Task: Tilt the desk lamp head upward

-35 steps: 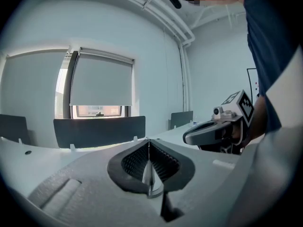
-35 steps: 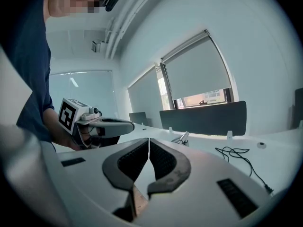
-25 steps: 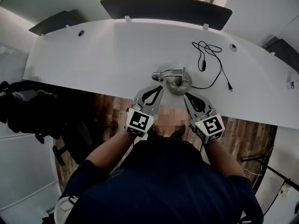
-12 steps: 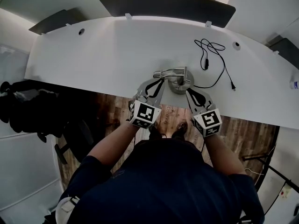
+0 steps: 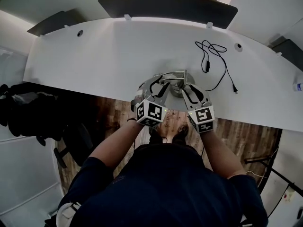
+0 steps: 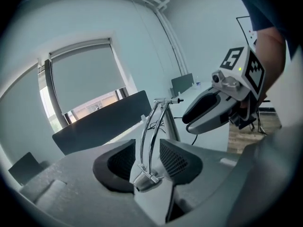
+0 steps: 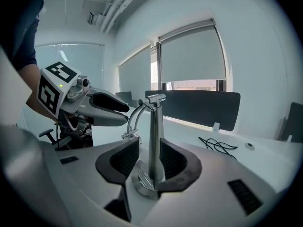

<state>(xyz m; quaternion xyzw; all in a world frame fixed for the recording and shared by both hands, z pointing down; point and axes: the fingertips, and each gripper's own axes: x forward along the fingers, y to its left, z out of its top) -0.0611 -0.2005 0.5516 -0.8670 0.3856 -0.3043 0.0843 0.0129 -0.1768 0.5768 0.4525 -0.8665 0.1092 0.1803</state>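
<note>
A small chrome desk lamp (image 5: 176,77) stands near the front edge of the white desk (image 5: 94,56). Its head (image 6: 144,181) hangs low on thin curved arms (image 6: 149,129). My left gripper (image 5: 157,82) (image 6: 147,161) has its jaws opening, with the lamp head between them and a gap at each pad. My right gripper (image 5: 186,87) (image 7: 150,162) is also opening; the upright post (image 7: 154,141) and round base (image 7: 146,186) sit between its jaws, untouched. Each gripper shows in the other's view: the right gripper (image 6: 213,110), the left gripper (image 7: 102,109).
The lamp's black cable (image 5: 214,56) (image 7: 220,145) lies coiled on the desk behind and to the right. A dark partition (image 5: 165,6) runs along the desk's far edge. A dark chair (image 5: 28,110) stands at the left. Wood floor lies under the front edge.
Both grippers have moved forward from the desk's front edge onto the lamp. Their jaws, shut before, now stand apart around the lamp head and the post.
</note>
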